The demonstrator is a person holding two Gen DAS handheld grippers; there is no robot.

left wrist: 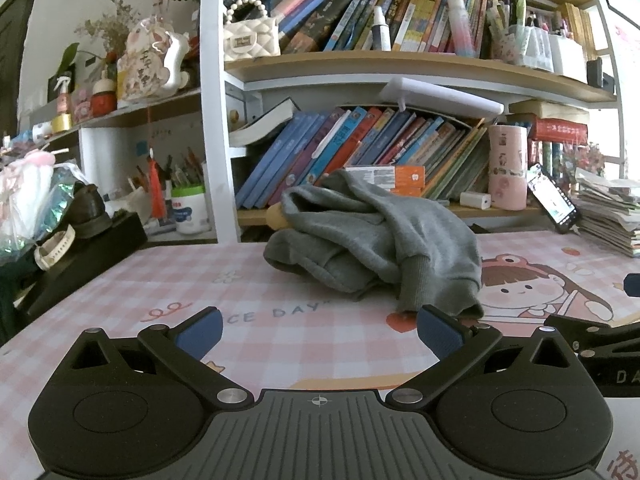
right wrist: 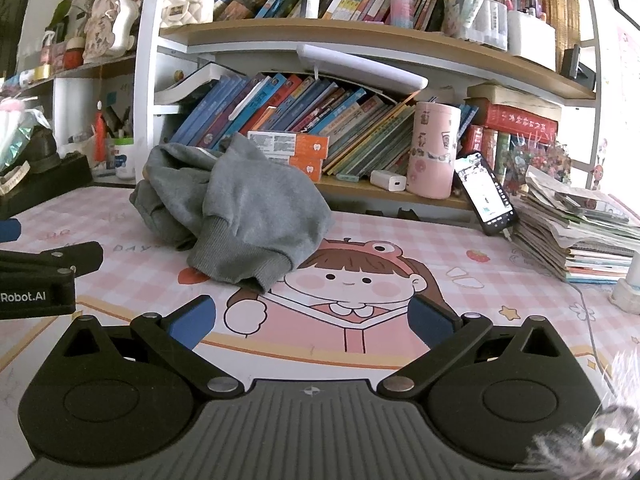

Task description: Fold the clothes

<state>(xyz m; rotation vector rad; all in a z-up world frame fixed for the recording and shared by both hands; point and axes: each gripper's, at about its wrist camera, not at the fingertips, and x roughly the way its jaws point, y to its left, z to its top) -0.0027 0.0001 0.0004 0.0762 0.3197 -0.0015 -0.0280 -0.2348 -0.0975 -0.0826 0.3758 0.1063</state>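
Left gripper [left wrist: 318,334], right gripper [right wrist: 312,322]: both spread, empty, just short of crumpled grey garment [left wrist: 376,236]. Best pinched at ribbed cuff [right wrist: 244,258], single layer only.

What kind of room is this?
Probably a child's study desk at home: a pink cartoon desk mat, shelves crammed with children's books, and pen pots. A crumpled grey garment lies on the mat.

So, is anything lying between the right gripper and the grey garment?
No. In the right wrist view, only bare pink mat separates the open right gripper from the crumpled grey garment.
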